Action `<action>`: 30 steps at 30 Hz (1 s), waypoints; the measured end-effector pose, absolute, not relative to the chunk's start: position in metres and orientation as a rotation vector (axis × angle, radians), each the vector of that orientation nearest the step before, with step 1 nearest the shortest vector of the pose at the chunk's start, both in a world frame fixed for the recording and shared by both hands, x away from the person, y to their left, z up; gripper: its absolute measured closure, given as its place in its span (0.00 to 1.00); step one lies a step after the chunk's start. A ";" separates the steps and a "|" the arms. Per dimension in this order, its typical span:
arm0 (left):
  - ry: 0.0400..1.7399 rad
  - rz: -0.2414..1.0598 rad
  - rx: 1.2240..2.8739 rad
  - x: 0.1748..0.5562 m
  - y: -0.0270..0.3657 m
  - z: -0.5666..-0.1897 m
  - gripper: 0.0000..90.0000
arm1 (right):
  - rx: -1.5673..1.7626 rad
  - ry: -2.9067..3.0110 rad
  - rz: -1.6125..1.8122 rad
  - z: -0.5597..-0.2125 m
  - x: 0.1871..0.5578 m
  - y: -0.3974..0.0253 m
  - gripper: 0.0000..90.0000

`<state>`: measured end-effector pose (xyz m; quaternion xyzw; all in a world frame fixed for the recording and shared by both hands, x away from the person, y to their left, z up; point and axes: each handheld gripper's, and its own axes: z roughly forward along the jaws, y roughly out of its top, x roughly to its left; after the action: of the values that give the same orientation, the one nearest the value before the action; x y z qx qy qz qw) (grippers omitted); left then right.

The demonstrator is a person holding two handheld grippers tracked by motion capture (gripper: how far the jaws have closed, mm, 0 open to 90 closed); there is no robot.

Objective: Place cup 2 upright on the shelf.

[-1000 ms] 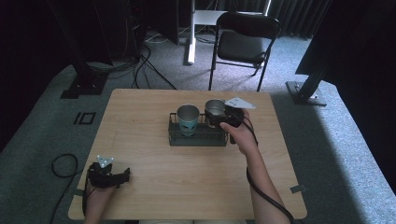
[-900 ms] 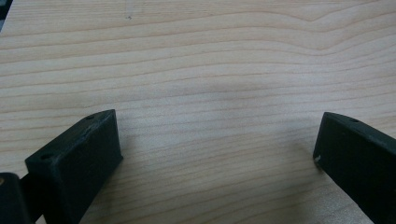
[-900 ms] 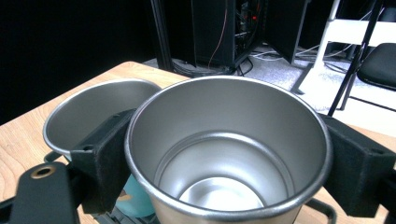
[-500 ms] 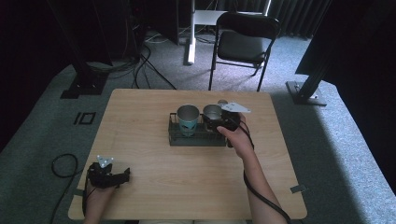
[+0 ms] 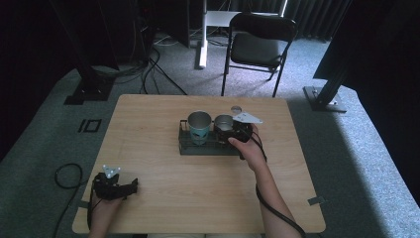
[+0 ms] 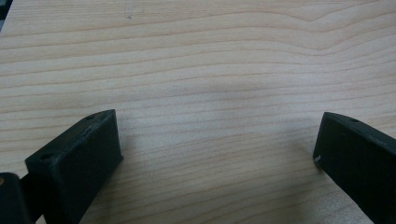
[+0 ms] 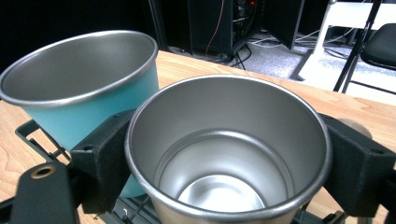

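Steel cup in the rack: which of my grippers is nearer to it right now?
Right. The right gripper has its jaws on either side of the steel cup in the rack. The left gripper rests open at the table's near left corner, far off.

A light wooden table point(image 5: 163, 148) with a visible grain carries a dark wire rack point(image 5: 195, 147) near its middle, toward the far edge. The left gripper point(image 5: 130, 187) rests on the tabletop at the near left corner, well apart from the rack. A small round object point(image 5: 236, 109) lies just beyond the rack.
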<state>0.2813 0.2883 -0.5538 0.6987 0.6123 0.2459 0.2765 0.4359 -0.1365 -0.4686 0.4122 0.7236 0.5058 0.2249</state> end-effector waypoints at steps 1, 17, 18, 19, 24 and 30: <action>1.644 0.661 1.878 0.281 0.288 -0.554 0.01 | 1.137 1.996 1.395 -0.469 0.436 -0.136 0.15; 1.645 0.661 1.877 0.281 0.288 -0.554 0.01 | 1.092 2.020 1.367 -0.478 0.435 -0.133 0.15; 1.645 0.661 1.877 0.281 0.288 -0.554 0.01 | 1.088 2.022 1.358 -0.478 0.435 -0.132 0.15; 1.645 0.661 1.877 0.281 0.288 -0.554 0.01 | 1.088 2.021 1.354 -0.478 0.435 -0.132 0.15; 1.645 0.661 1.877 0.281 0.288 -0.554 0.01 | 1.071 2.043 1.337 -0.480 0.435 -0.129 0.15; 1.645 0.661 1.877 0.281 0.288 -0.554 0.01 | 1.080 2.030 1.345 -0.483 0.435 -0.133 0.15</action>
<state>0.2813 0.2883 -0.5538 0.6986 0.6124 0.2459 0.2764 0.4351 -0.1325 -0.4828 0.3940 0.7404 0.4905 0.2363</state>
